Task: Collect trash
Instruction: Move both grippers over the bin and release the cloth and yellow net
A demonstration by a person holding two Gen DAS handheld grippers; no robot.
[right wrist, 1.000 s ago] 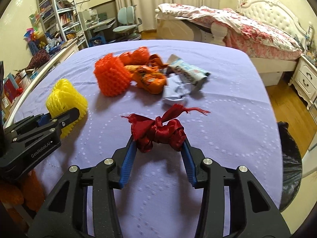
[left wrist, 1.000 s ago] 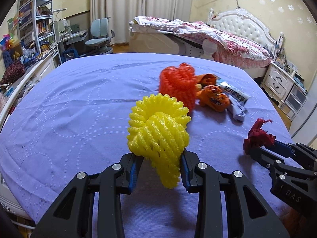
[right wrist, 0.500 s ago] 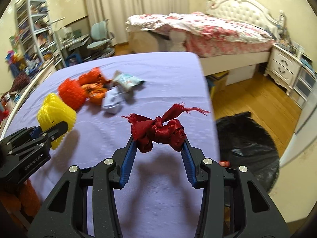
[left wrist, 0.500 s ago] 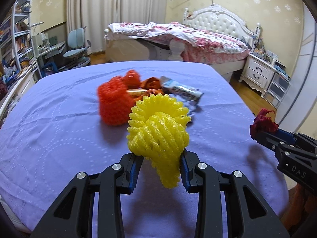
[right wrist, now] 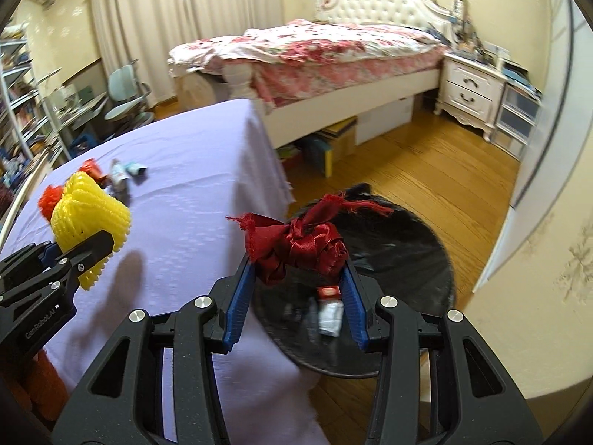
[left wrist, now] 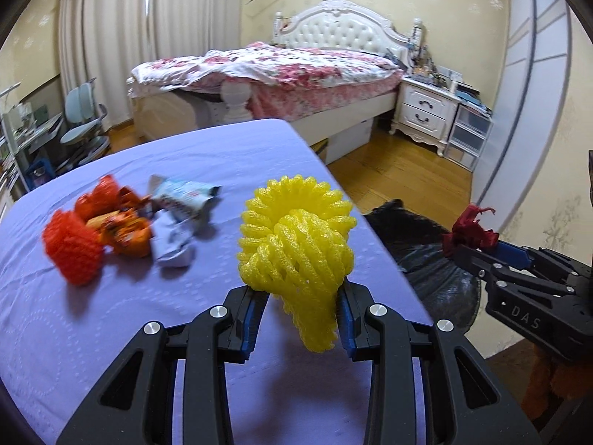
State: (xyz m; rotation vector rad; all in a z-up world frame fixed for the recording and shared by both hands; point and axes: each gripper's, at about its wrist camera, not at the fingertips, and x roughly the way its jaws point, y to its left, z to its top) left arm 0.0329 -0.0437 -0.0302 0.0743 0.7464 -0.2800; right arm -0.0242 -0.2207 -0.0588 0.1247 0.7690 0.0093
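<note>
My left gripper (left wrist: 301, 309) is shut on a yellow foam fruit net (left wrist: 296, 244) and holds it above the purple table (left wrist: 111, 326) near its right edge; the net also shows in the right wrist view (right wrist: 90, 218). My right gripper (right wrist: 296, 270) is shut on a crumpled dark red ribbon (right wrist: 296, 241) and holds it over the open black trash bag (right wrist: 407, 252) on the floor; the ribbon also shows in the left wrist view (left wrist: 470, 235). An orange foam net (left wrist: 72, 252), orange wrappers (left wrist: 124, 228) and a white-blue wrapper (left wrist: 181, 200) lie on the table.
The trash bag (left wrist: 426, 252) sits just off the table's right edge and holds some small trash (right wrist: 330, 307). Beyond lie wooden floor (right wrist: 426, 170), a bed (left wrist: 296, 70), a nightstand (left wrist: 426, 111), and a chair (left wrist: 81, 126) and shelves at left.
Both grippers have swung right with their loads. The right one has gone from above the table to above the trash bag. The left one has neared the table's right edge.
</note>
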